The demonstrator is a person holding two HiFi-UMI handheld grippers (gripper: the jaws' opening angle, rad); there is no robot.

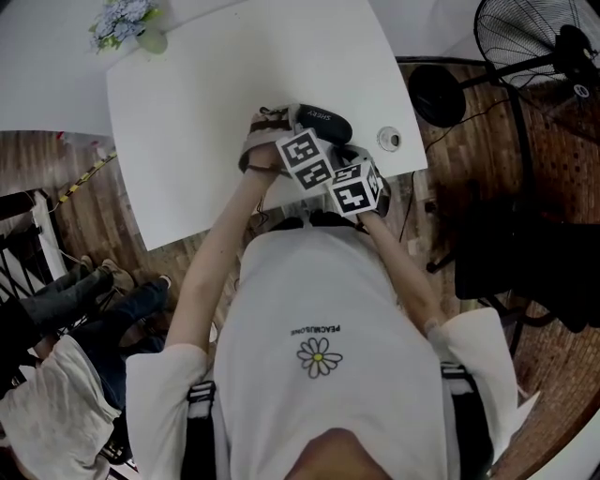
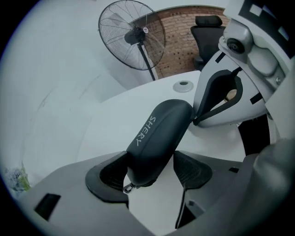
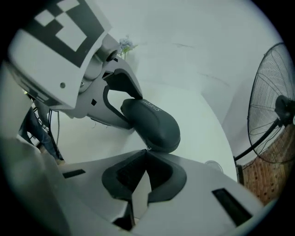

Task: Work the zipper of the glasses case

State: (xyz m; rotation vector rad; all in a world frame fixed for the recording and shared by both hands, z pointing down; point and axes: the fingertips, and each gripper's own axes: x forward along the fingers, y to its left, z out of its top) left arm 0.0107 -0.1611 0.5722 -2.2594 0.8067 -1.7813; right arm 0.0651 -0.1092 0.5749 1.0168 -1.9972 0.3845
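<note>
Your left gripper (image 2: 151,171) has its fingers (image 2: 191,170) standing wide, one on each side of the near end of the glasses case (image 2: 161,133). The left pad lies against the case; the right one sits just beside it. A small metal clasp (image 2: 129,186) hangs from that end.

The case is dark and lies on the white desk (image 1: 187,112), near its front right corner. Its other end meets your right gripper (image 3: 146,156). Those fingers are closed tip to tip and touch the case's rounded end, where a small metal bit shows; whether they pinch it cannot be told.

From above, both your forearms reach forward and converge over the desk's near edge. The left one is long and nearly straight, the right shorter and bent in from the side. The two marker cubes sit almost touching. A round insert (image 1: 388,139) lies in the desk just right of the case, flowers (image 1: 122,21) stand at the far left corner, and a fan (image 2: 133,41) stands beyond the desk.
</note>
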